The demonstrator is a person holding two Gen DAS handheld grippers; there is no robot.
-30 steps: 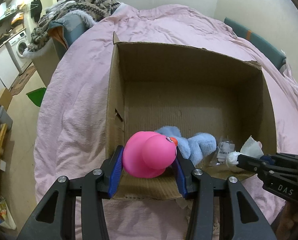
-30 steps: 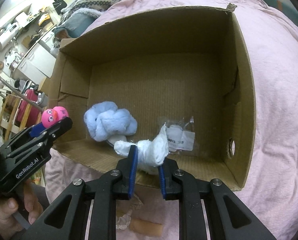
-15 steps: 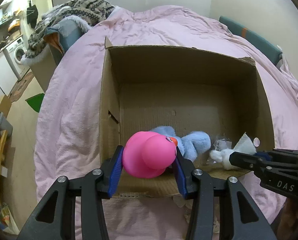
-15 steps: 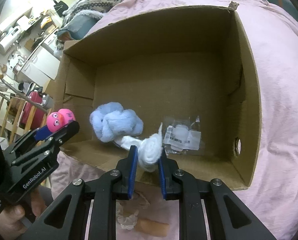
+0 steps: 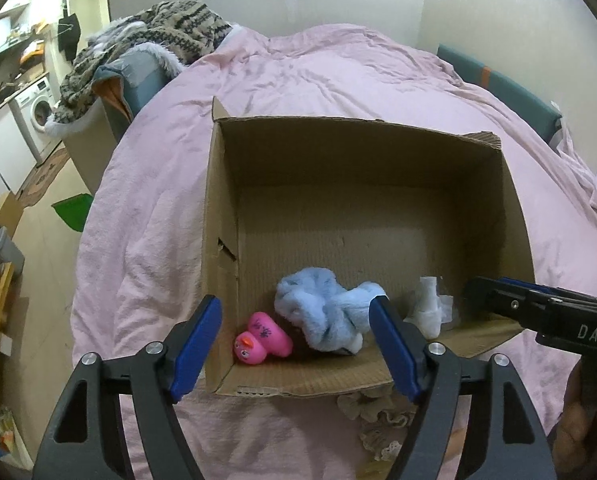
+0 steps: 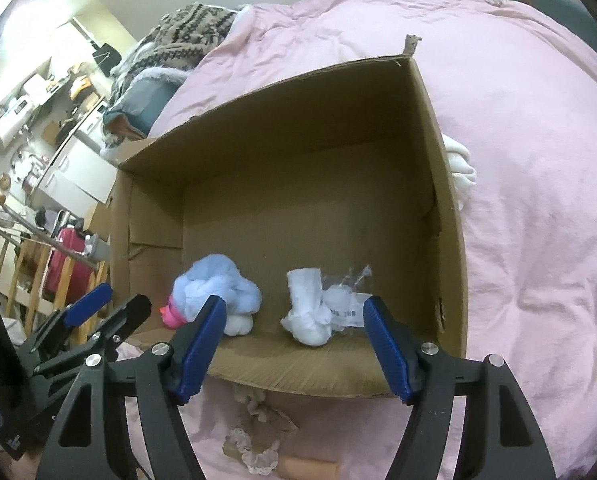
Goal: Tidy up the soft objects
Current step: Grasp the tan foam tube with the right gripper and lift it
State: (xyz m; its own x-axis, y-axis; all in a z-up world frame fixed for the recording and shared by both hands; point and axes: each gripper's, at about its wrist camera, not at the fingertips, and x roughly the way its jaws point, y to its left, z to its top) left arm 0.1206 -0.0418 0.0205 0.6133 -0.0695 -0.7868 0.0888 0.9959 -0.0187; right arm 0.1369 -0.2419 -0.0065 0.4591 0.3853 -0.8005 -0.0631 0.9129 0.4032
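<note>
An open cardboard box point(image 5: 222, 208) point(image 6: 446, 216) sits on the pink bed. Inside, by the near wall, lie a pink toy duck point(image 5: 261, 339) point(image 6: 169, 314), a light blue fluffy bundle point(image 5: 326, 312) point(image 6: 214, 292), a white rolled cloth point(image 5: 426, 310) point(image 6: 307, 308) and a clear plastic packet point(image 6: 348, 304). My left gripper point(image 5: 296, 344) is open and empty above the box's near left corner. My right gripper point(image 6: 292, 344) is open and empty above the near edge; it also shows in the left wrist view point(image 5: 538, 312).
A lacy cream fabric piece point(image 5: 382, 420) point(image 6: 258, 440) lies on the bed in front of the box. A white cloth point(image 6: 460, 166) lies by the box's right wall. A laundry bin with a patterned blanket point(image 5: 146, 56) stands left of the bed.
Both grippers have opened. The pink duck dropped from the left gripper into the box's near left corner; the white cloth dropped from the right gripper into the box. Both grippers drew back.
</note>
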